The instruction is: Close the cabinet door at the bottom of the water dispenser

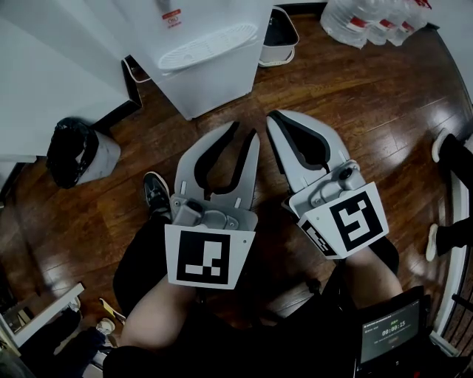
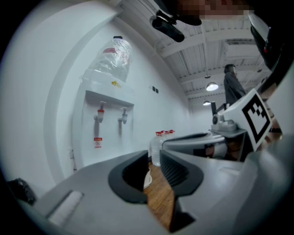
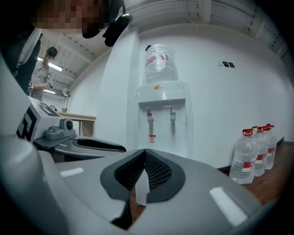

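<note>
The white water dispenser [image 1: 203,70] stands against the wall ahead, with a bottle on top and two taps [image 3: 161,114]. Its lower front [image 1: 214,92] faces me; whether the cabinet door is open I cannot tell, since my jaws hide its base in both gripper views. My left gripper [image 1: 244,131] hovers over my knees, pointing at the dispenser, its jaws drawn together with only a thin slit and nothing between them [image 2: 155,158]. Beside it my right gripper [image 1: 275,118] is shut and empty, its tips touching [image 3: 144,153]. Both stay well short of the dispenser.
A white bin with a black liner [image 1: 279,33] stands right of the dispenser. Several large water bottles [image 1: 369,18] sit at the far right. A black-bagged bin [image 1: 74,151] is on the left. Another person's feet [image 1: 443,148] show at the right edge. Wooden floor lies between.
</note>
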Demonstrator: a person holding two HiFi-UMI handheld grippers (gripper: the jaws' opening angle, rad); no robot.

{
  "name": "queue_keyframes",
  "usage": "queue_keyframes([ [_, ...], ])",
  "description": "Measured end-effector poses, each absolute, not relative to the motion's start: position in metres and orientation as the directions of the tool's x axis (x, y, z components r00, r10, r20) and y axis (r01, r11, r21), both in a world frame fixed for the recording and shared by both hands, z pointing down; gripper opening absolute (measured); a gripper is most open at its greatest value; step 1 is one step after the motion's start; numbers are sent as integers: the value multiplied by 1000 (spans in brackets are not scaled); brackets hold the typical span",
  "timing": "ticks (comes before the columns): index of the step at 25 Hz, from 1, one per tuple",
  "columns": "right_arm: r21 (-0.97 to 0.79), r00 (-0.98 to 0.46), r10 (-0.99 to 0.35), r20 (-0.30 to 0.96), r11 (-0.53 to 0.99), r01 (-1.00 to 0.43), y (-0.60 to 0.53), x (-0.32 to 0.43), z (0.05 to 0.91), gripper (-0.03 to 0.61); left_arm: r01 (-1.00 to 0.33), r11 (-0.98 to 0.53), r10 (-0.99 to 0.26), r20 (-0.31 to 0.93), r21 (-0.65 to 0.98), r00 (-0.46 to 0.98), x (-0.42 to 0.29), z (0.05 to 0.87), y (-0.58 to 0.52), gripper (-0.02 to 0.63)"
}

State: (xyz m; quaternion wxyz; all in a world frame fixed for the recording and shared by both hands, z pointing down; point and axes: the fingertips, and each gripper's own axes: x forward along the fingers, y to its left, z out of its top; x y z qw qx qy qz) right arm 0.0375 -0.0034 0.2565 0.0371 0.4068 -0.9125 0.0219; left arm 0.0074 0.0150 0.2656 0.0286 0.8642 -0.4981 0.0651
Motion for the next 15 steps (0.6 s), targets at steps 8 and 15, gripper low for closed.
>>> queue_keyframes([
  [8, -9, -665, -742, 86, 667, -745, -4, 37, 256, 5, -863, -504, -852, 159, 0, 498, 8, 269, 14, 101],
  [15, -7, -665, -741, 90, 667, -745, -4, 37, 258, 5, -860, -510, -850, 160, -9, 502, 10, 269, 15, 101],
])
